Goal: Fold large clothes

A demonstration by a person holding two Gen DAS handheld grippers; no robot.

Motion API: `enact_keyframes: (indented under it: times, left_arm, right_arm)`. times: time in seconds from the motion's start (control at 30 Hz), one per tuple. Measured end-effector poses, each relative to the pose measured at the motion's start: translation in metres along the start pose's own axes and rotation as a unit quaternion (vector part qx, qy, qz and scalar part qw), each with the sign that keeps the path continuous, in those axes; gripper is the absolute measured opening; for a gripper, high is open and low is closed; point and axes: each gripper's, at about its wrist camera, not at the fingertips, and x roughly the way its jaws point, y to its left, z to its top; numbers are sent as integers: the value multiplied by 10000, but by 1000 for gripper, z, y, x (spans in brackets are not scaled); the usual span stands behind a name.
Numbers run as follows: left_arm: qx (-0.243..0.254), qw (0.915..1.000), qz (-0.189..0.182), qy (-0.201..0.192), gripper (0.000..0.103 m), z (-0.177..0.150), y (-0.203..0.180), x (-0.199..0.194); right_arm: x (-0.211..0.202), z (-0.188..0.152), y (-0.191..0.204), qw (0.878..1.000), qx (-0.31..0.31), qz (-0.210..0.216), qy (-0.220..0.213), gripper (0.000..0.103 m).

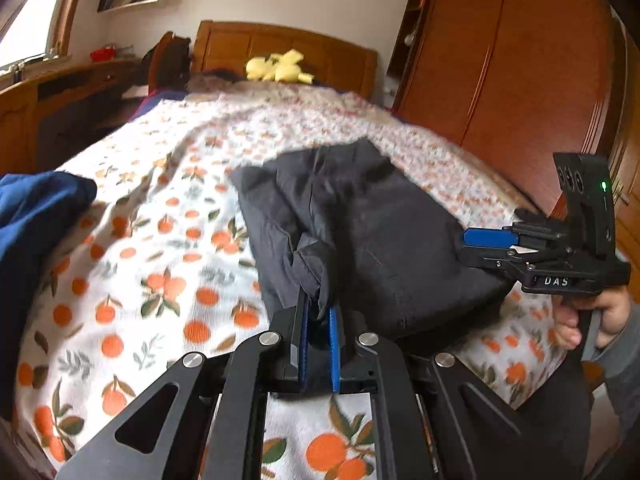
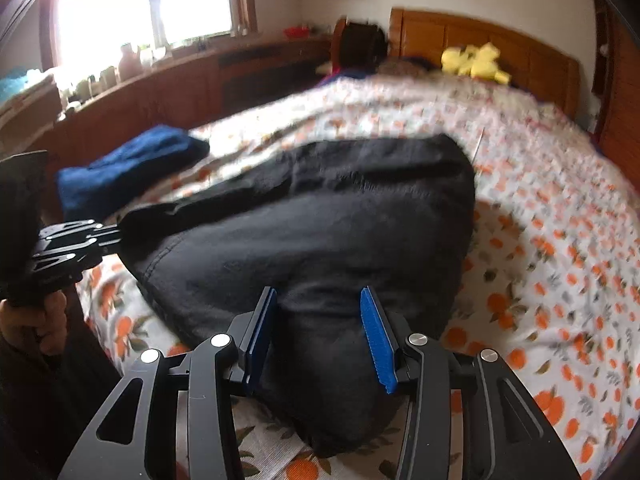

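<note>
Daylight glares white through the window; both fisheye views smear with motion blur, edges bent dark

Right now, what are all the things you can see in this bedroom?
black garment: one, black, bunched on the bed's near part
blue garment: one, dark blue, on the bed's window side
bedspread: one, white with oranges, covering the bed
plush toy: one, yellow, by the headboard
headboard: one, brown wood, far end
wardrobe: one, reddish wood, beside the bed
left claw: one, black with blue pads, pinching the black garment
right claw: one, open over the black garment
</note>
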Motion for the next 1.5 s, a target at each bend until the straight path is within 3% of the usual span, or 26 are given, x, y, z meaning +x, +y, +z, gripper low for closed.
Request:
enact_keyframes:
  times: [0.07,0.23,0.33,0.5,0.77,0.83,0.97,1.07,1.13,1.27,1.47,1.5]
  left_arm:
    - [43,9999,23,144,10,-6,0,8]
    - [79,9998,63,193,11,-10,2,9]
    - [79,9998,91,186,11,-8,0,10]
    - [60,9998,80,180,13,-8,1,11]
    - [51,9998,52,171,15,-11,2,12]
    - [49,9998,49,169,16,-11,2,12]
    - [79,9998,60,167,16,-10,2,12]
    - [107,9998,81,168,16,-9,1,12]
    - [117,9997,90,173,16,-9,1,13]
    - [98,9998,97,175,17,-8,0,13]
    - [153,9995,247,107,32,-6,-2,-1]
    - [174,9994,243,146,38,-7,-2,-2]
  right_arm:
    - [11,-5,2,9996,-125,-20,250,43]
    - [12,-4,6,9993,-205,-41,310,43]
    - [4,9,-2,9993,-156,133,310,43]
    - [3,43,-15,9993,-312,-50,201,43]
    - [56,79,-80,9980,64,-477,418,43]
    - [69,85,-97,9977,259,-392,481,57]
    - [94,96,-120,9955,392,-640,574,57]
    - [110,101,-140,9941,761,-475,618,61]
    - [122,102,-149,9929,894,-359,696,71]
    - [148,97,-157,9886,1073,-61,1050,73]
    - [154,91,-157,9869,1136,54,1144,73]
    - [154,91,-157,9870,1124,44,1145,73]
